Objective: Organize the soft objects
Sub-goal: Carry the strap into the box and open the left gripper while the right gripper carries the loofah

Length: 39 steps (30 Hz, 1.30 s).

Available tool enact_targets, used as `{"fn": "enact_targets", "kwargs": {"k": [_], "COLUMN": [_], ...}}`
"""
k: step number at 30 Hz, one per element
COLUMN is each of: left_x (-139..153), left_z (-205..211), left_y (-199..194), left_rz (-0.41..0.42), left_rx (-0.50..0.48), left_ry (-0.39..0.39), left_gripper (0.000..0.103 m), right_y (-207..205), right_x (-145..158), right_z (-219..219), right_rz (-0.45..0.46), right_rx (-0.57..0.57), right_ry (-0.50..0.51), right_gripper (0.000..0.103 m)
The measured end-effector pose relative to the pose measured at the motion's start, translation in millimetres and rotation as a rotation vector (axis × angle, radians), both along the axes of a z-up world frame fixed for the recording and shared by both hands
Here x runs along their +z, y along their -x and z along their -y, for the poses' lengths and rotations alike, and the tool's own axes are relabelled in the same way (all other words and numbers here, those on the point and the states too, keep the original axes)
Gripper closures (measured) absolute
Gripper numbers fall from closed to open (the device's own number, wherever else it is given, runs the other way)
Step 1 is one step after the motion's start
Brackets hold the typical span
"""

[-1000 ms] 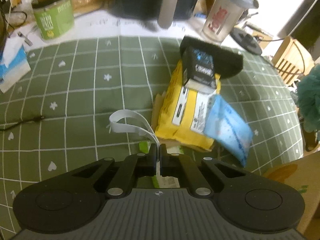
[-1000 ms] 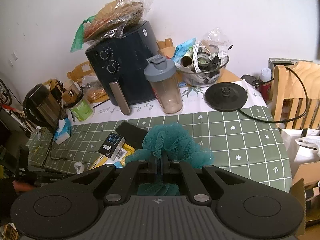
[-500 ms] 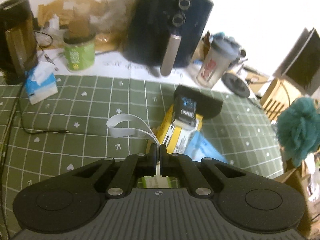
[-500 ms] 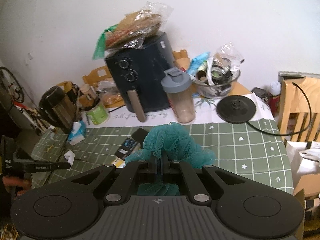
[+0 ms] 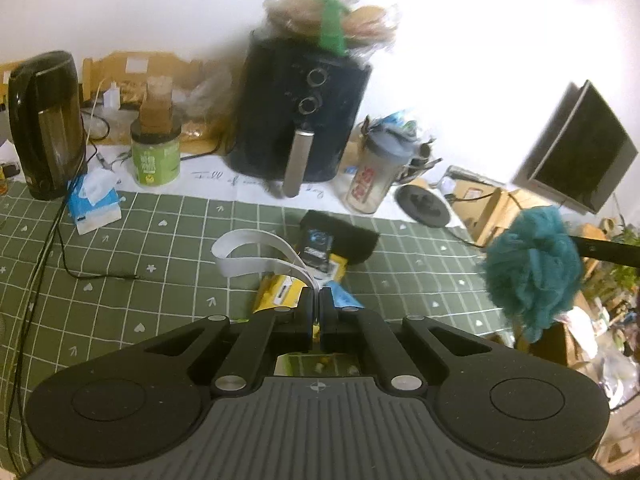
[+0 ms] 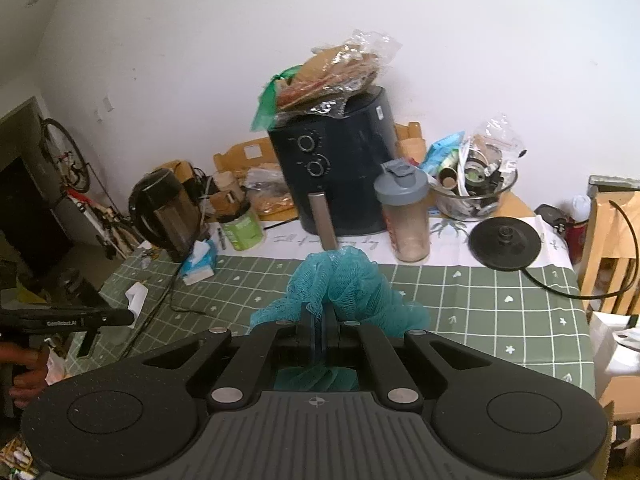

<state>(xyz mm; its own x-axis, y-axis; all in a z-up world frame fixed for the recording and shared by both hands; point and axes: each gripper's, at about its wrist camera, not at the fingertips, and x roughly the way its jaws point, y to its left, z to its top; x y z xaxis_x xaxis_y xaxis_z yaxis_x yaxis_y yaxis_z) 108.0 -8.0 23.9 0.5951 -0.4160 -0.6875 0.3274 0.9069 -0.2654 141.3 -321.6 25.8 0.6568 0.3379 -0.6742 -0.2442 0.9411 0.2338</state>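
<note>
My left gripper (image 5: pixel 319 296) is shut on a white elastic band (image 5: pixel 256 256) that loops out ahead of the fingers, held above the green checked tablecloth (image 5: pixel 160 272). My right gripper (image 6: pixel 320 312) is shut on a teal mesh bath pouf (image 6: pixel 340 284), held in the air over the table; the pouf also shows at the right of the left wrist view (image 5: pixel 532 276). On the cloth lie a yellow packet (image 5: pixel 280 292), a light blue packet (image 5: pixel 344 298), a small black box (image 5: pixel 318 248) and a black sponge (image 5: pixel 352 236).
A dark air fryer (image 5: pixel 304 112) with bagged bread on top, a shaker bottle (image 5: pixel 372 176), a green tin (image 5: pixel 156 156), a black kettle (image 5: pixel 44 124), a tissue pack (image 5: pixel 94 204) and a kettle base (image 5: pixel 424 204) line the back. A black cable (image 5: pixel 48 256) crosses the left.
Both grippers have lifted and pulled back from the table with their loads. The left view has tilted up from the packets to the whole back row; the pouf came into its view.
</note>
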Motion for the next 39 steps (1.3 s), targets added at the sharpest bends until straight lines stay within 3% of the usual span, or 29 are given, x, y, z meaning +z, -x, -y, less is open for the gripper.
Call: {"fn": "enact_targets", "kwargs": {"k": [7, 18, 20, 21, 22, 23, 32, 39], "left_x": [11.4, 0.4, -8.7, -13.9, -17.8, -21.0, -24.2, -21.3], "left_z": [13.8, 41.0, 46.1, 47.0, 46.5, 44.9, 41.6, 37.4], "left_y": [33.6, 73.9, 77.5, 80.3, 83.6, 87.1, 105.8, 115.1], "left_rz": [0.016, 0.012, -0.026, -0.045, -0.057, -0.064, -0.060, -0.036], "left_rx": [-0.061, -0.189, -0.204, -0.197, -0.186, -0.171, -0.043, 0.068], "left_ry": [-0.020, -0.094, -0.125, -0.142, -0.152, -0.159, -0.181, -0.162], "left_gripper": [0.100, 0.097, 0.080, 0.059, 0.046, 0.044, 0.044, 0.044], "right_y": [13.2, 34.0, 37.9, 39.4, 41.5, 43.5, 53.2, 55.2], "right_x": [7.7, 15.9, 17.4, 18.2, 19.2, 19.7, 19.9, 17.4], "right_z": [-0.3, -0.9, -1.4, -1.8, -2.0, -1.9, -2.7, -15.9], "right_rz": [0.015, 0.031, 0.033, 0.034, 0.035, 0.036, 0.005, -0.010], "right_rx": [0.016, 0.038, 0.043, 0.046, 0.049, 0.051, 0.064, 0.121], "right_ry": [-0.025, -0.049, -0.050, -0.050, -0.050, -0.050, -0.113, -0.102], "right_gripper": [0.098, 0.098, 0.098, 0.098, 0.098, 0.098, 0.098, 0.098]}}
